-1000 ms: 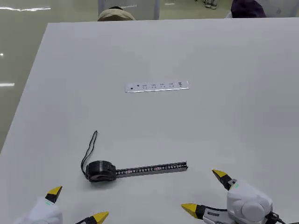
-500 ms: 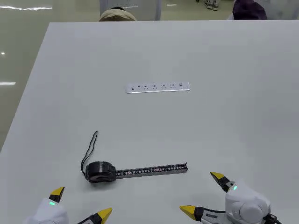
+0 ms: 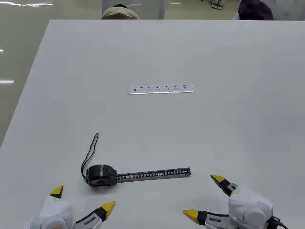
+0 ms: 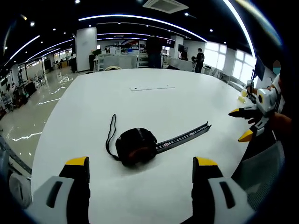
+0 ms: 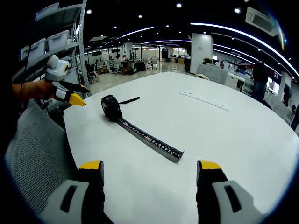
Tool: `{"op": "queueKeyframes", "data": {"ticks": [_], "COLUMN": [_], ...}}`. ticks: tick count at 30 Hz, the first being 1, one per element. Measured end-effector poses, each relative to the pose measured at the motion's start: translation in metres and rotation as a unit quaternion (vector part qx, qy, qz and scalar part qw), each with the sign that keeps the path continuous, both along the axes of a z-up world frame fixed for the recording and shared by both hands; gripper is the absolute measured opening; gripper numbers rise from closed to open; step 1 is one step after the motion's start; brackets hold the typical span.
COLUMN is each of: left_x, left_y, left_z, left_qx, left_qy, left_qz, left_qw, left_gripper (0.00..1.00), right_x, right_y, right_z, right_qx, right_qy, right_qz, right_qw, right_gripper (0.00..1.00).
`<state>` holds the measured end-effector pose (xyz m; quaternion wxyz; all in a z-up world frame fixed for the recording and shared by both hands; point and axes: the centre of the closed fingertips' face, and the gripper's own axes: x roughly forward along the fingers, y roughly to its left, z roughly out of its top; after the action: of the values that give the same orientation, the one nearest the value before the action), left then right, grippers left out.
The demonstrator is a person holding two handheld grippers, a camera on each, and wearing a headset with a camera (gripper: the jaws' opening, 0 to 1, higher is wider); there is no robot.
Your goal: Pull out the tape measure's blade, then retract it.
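A black tape measure (image 3: 101, 175) lies on the white table (image 3: 167, 57), its blade (image 3: 153, 174) pulled out to the right, flat on the surface. A black wrist strap (image 3: 90, 152) loops away from the case. My left gripper (image 3: 82, 200) is open, just in front of the case with nothing between its yellow-tipped fingers. My right gripper (image 3: 204, 196) stands open near the blade's end hook (image 3: 189, 171), a little in front of it. The case (image 4: 136, 145) sits between and beyond the left fingers; the blade tip (image 5: 176, 154) lies ahead of the right gripper (image 5: 149, 169).
A white power strip (image 3: 160, 88) lies flat at mid-table. The table's left edge runs along a glossy floor. Chairs and people stand beyond the far edge. The other gripper (image 4: 247, 123) appears at the right of the left gripper view.
The left gripper has edged forward and right, closer to the tape measure case. The right gripper shifted slightly. The tape measure and blade lie as before.
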<state>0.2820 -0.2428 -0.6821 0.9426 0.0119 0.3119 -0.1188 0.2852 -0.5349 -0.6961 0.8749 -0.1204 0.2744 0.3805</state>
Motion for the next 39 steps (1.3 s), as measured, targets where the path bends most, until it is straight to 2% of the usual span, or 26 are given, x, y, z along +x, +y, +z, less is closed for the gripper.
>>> {"op": "queueKeyframes", "data": {"ticks": [3, 6, 12, 20, 33, 39], "left_x": [0.003, 0.006, 0.01, 0.017, 0.026, 0.029], "left_y": [-0.001, -0.005, -0.01, -0.006, -0.005, -0.009], "left_z": [-0.001, -0.001, -0.007, -0.011, -0.018, -0.022], "left_qx": [-0.003, -0.015, -0.017, -0.018, -0.025, -0.021], "left_qy": [-0.004, -0.01, -0.007, -0.004, 0.004, 0.006], "left_qz": [0.01, 0.023, 0.038, 0.063, 0.087, 0.09], "left_qw": [0.9999, 0.9996, 0.9991, 0.9978, 0.9959, 0.9957], "left_gripper": [0.92, 0.92, 0.93, 0.94, 0.92, 0.91], "right_x": [0.002, 0.005, 0.01, 0.019, 0.04, 0.048], "right_y": [0.001, -0.001, -0.004, -0.007, -0.008, -0.008], "right_z": [-0.001, -0.003, -0.008, -0.018, -0.03, -0.037], "right_qx": [-0.001, -0.002, -0.012, -0.033, -0.059, -0.071], "right_qy": [-0.002, -0.003, -0.004, 0.001, 0.0, -0.003], "right_qz": [0.012, 0.021, 0.045, 0.084, 0.146, 0.181], "right_qw": [0.9999, 0.9998, 0.9989, 0.996, 0.9875, 0.9809], "right_gripper": [0.81, 0.79, 0.71, 0.6, 0.45, 0.41]}}
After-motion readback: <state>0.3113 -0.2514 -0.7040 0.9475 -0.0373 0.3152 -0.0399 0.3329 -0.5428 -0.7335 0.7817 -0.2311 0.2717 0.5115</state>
